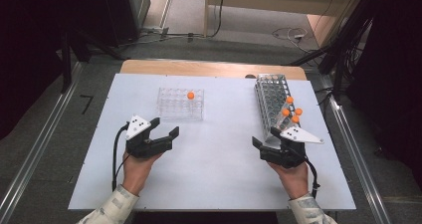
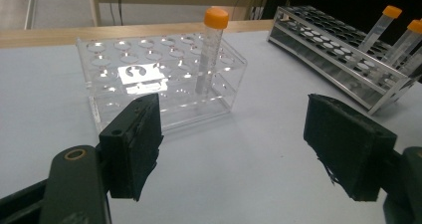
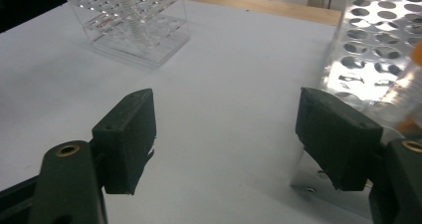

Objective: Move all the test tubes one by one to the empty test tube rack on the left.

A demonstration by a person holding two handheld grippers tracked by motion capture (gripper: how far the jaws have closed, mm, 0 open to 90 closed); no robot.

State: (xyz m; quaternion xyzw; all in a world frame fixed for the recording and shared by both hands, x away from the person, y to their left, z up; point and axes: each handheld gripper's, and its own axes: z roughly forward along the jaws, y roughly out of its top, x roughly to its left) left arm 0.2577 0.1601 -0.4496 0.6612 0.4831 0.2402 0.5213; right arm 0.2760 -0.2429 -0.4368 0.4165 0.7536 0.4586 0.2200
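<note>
I had both grippers low over the near half of the desk [image 1: 89,184], each empty. The left gripper [image 1: 166,127] stood with its jaws wide and nothing between them, aimed at the clear plastic rack [image 1: 181,104] just beyond it toward the far edge, where one orange-capped tube [image 2: 211,50] stood upright in a hole near the rack's right end; I judged that tube had been set there on purpose, since the clear rack seemed to be the place the tubes were bound for. The right gripper [image 1: 264,138] was also spread wide with bare desk between its jaws, sitting right at the near end of the metal rack [image 1: 271,102], which ran along the right side of the desk. Its remaining tubes [image 1: 291,112], four by the orange caps I could count, leaned together at its near right side, close to my right hand [image 1: 293,176]. From the right gripper view the nearest of them was blurred at the frame's edge, so I took it as the next one to fetch.
</note>
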